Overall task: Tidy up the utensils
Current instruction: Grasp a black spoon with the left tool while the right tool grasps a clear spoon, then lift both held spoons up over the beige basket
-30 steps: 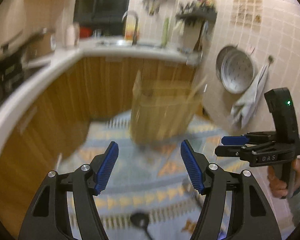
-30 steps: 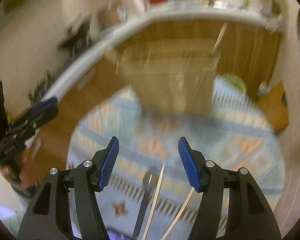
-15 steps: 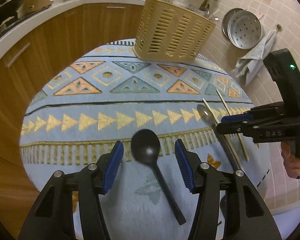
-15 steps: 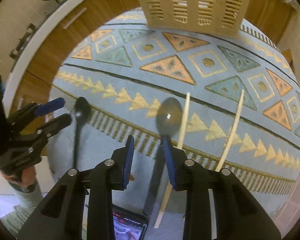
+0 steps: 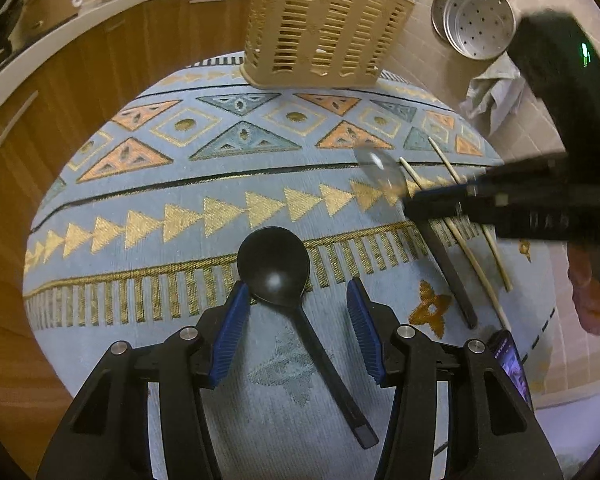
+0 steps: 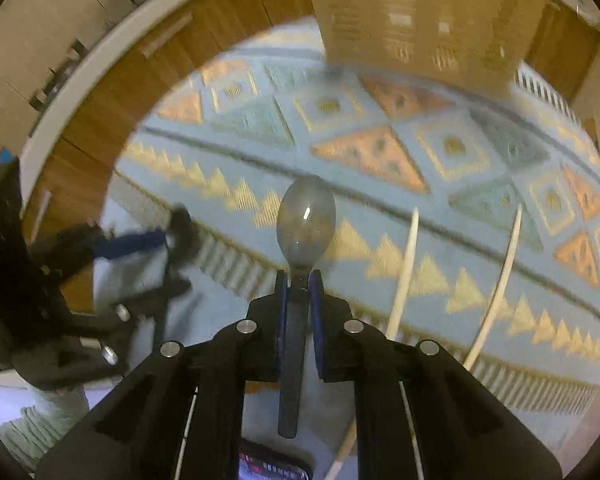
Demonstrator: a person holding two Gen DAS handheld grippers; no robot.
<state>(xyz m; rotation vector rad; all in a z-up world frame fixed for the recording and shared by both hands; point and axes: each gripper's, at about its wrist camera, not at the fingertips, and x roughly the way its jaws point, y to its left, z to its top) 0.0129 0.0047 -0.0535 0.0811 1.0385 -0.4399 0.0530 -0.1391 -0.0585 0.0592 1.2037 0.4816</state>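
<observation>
A: Where is the metal spoon [image 6: 306,216] sitting?

B: Its bowl is lying on the patterned cloth [image 5: 220,152] of the counter, with the right gripper [image 6: 299,280] clamping its neck. Those fingers [image 6: 281,284] have just been closing and are now narrow, pressing the handle from both sides.

A: And the black spoon [image 5: 274,266]?

B: The left gripper [image 5: 298,294] is straddling it where bowl meets handle. Its fingers [image 5: 236,312] have been closing a little but are standing half open, one pad touching the bowl's edge, the other apart. So one spoon looks ready for lifting, the other not yet gripped.

A: The two chopsticks [image 6: 404,272]?

B: Lying beside the metal spoon, untouched.

A: Anything in the beige slotted holder [image 5: 320,28]?

B: It is standing at the cloth's far edge; I cannot tell what is inside
</observation>
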